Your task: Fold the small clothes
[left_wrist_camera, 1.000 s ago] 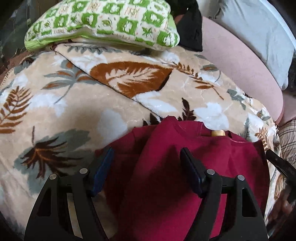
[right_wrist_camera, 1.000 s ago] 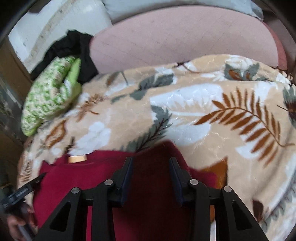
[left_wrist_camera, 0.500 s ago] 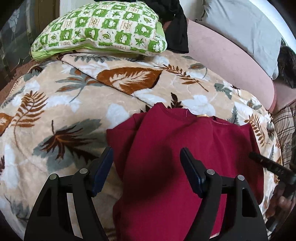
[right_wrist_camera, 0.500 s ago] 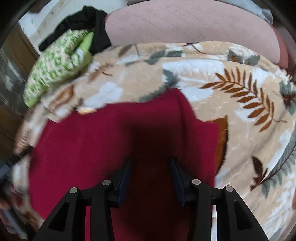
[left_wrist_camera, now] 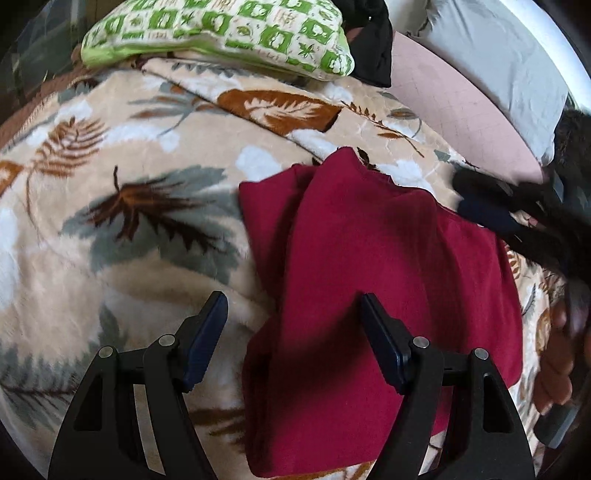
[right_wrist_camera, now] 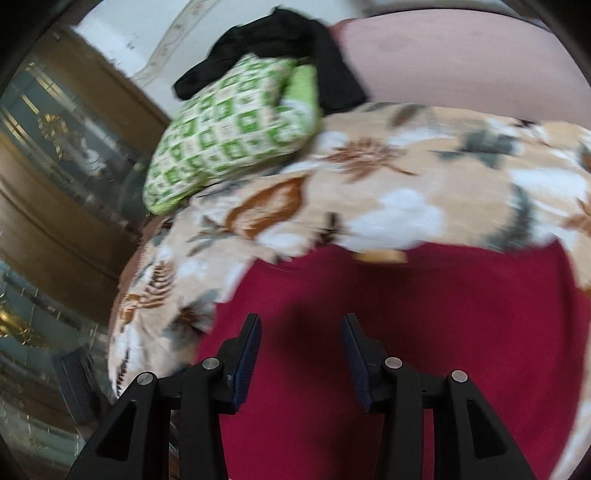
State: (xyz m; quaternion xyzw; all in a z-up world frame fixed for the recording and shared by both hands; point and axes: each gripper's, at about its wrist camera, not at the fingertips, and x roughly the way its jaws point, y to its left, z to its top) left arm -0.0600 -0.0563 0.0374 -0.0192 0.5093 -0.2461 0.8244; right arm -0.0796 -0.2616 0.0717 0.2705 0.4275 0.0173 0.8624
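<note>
A dark red garment (left_wrist_camera: pixel 369 258) lies partly folded on a leaf-patterned blanket (left_wrist_camera: pixel 129 166). My left gripper (left_wrist_camera: pixel 291 296) hovers open above the garment's left edge, with one finger over the blanket and the other over the cloth. In the right wrist view, my right gripper (right_wrist_camera: pixel 301 317) stands open above the red garment (right_wrist_camera: pixel 443 314), nothing pinched between its fingers. A tan neck label (right_wrist_camera: pixel 380 255) shows at the garment's far edge. In the left wrist view the right gripper (left_wrist_camera: pixel 480 206) is a dark blur over the garment's far right corner, with the person's hand (left_wrist_camera: pixel 557 354) behind it.
A green-and-white pillow (left_wrist_camera: pixel 221 33) and a black cloth (left_wrist_camera: pixel 373 48) sit at the back of the bed. A pink cushion (left_wrist_camera: pixel 454 107) and a grey pillow (left_wrist_camera: pixel 498 55) run along the far right. A wooden glass-fronted cabinet (right_wrist_camera: pixel 55 166) stands left of the bed.
The right gripper has swung left across the garment, bringing the cabinet into its view. The left gripper has drifted left to the garment's left edge. Both stay open.
</note>
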